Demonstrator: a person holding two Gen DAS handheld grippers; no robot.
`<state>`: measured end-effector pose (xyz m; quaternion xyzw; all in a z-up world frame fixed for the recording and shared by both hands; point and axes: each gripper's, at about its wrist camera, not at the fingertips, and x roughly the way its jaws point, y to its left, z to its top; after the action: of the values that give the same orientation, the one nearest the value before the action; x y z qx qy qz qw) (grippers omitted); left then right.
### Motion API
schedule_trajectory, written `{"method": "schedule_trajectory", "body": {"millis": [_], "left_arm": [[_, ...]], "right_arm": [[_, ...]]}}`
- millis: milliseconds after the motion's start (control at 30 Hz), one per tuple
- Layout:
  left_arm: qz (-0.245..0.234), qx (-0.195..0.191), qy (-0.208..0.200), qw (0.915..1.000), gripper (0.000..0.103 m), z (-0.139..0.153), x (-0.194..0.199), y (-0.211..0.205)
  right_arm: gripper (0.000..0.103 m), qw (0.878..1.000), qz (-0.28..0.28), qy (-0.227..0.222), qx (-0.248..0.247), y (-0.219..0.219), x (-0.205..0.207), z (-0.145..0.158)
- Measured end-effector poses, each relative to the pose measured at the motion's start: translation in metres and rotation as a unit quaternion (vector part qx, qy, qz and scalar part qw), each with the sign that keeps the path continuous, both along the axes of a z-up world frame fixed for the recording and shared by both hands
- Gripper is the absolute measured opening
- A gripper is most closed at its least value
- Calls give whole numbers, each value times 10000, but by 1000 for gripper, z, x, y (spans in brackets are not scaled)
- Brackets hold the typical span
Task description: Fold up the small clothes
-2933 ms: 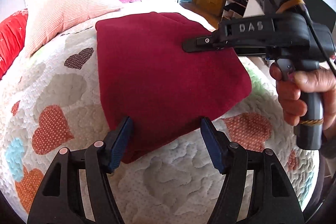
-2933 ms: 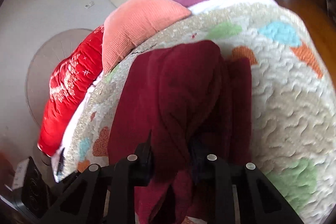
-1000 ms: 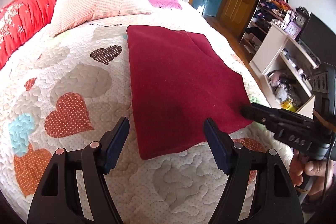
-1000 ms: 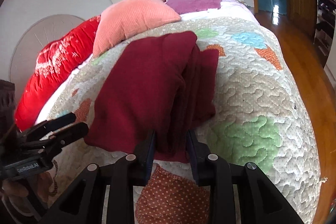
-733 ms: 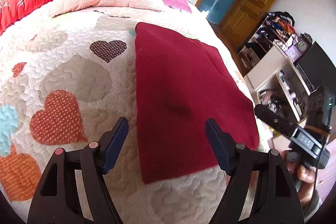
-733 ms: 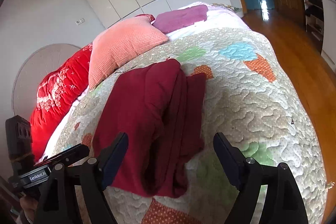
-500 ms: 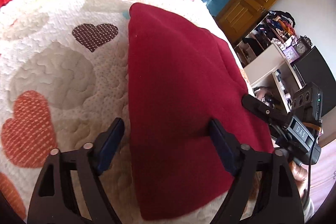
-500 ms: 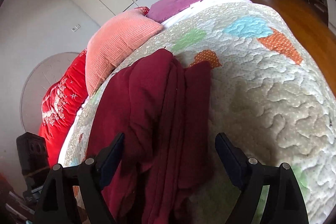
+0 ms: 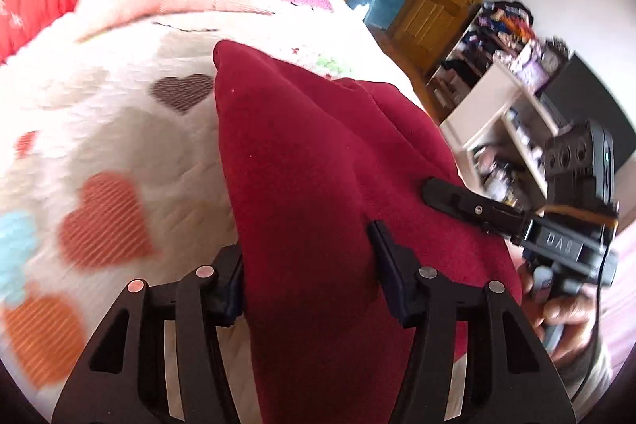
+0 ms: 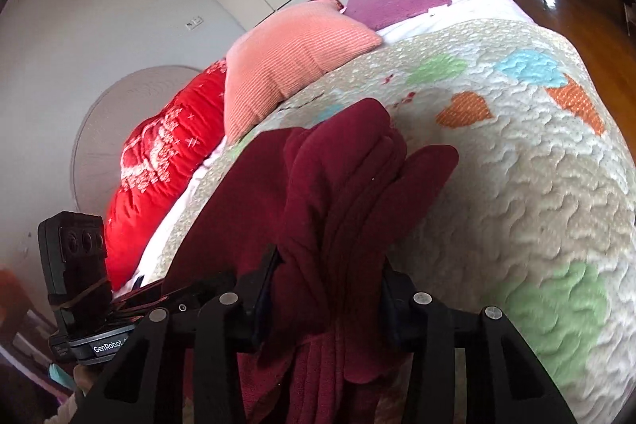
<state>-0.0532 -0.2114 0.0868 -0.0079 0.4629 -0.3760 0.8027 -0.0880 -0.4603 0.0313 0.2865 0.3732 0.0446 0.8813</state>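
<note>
A dark red folded garment [image 9: 302, 161] lies on the heart-patterned quilt [image 9: 119, 130]. My left gripper [image 9: 308, 265] is shut on the garment's near edge, with the cloth bunched between its blue pads. My right gripper [image 10: 330, 285] is shut on the garment's thick layered side [image 10: 338, 185], with the folds hanging down between its jaws. In the left wrist view the right gripper [image 9: 477, 209] reaches onto the cloth from the right. In the right wrist view the left gripper [image 10: 131, 308] sits at the lower left, next to the garment.
A pink pillow [image 10: 294, 66], a red cushion [image 10: 159, 153] and a purple cloth [image 10: 401, 2] lie at the head of the bed. White shelves [image 9: 512, 114] with clutter and a wooden door [image 9: 445, 2] stand to the right. The wooden floor [image 10: 584, 18] lies beyond the bed edge.
Both grippers, open half a second ago, have moved in and closed on the garment: the left on its near edge, the right on its layered side.
</note>
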Motion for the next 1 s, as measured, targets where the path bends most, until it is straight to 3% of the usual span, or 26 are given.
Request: {"method": "schedule_trajectory", "body": {"millis": [133,167,200,267,333,433,500,600,667,733,767,867,1000], "left_arm": [[126,139,122,9997,55,-3,-40,51],[153,200,184,9995,55,-10,-48,59],[173,300,234,9991,55,-18,-54,65],[225,425,287,9984,57,-33,-62,72],[369,359,150,9986,59,-32,-68,80],[499,481,85,9976,61,-25,-72,82],[572,525,105,9969,61,-25,-71,84],[703,559,4,9960,63,-30,-72,85],[749,590,-94,9954,64,-35,-74,86],[762,602,-142,9952,65,-37,-73,84],[764,601,-136,9952,65,-36,-70,79],[738,651,-175,9950,65,-35,-69,74],[822,677,-185,9941,65,-33,-70,73]], "right_arm": [[44,9994,335,45,55,50,-31,-3],[50,9992,389,134,-3,60,-38,-9],[56,9987,413,256,-136,69,-43,-16],[56,9968,387,497,-501,77,-54,-26],[56,9971,277,359,-607,75,-69,-18],[55,9963,21,-83,-857,75,-84,23],[43,9944,102,-84,-1047,81,-78,29],[33,9880,272,-1,-1521,105,-59,30],[30,9859,394,100,-1622,114,-43,19],[29,9750,313,304,-2180,123,-26,2],[29,9704,245,610,-2324,120,-15,-20],[29,9780,176,574,-1998,109,-18,-30],[29,9850,191,392,-1670,106,-39,-9]]}}
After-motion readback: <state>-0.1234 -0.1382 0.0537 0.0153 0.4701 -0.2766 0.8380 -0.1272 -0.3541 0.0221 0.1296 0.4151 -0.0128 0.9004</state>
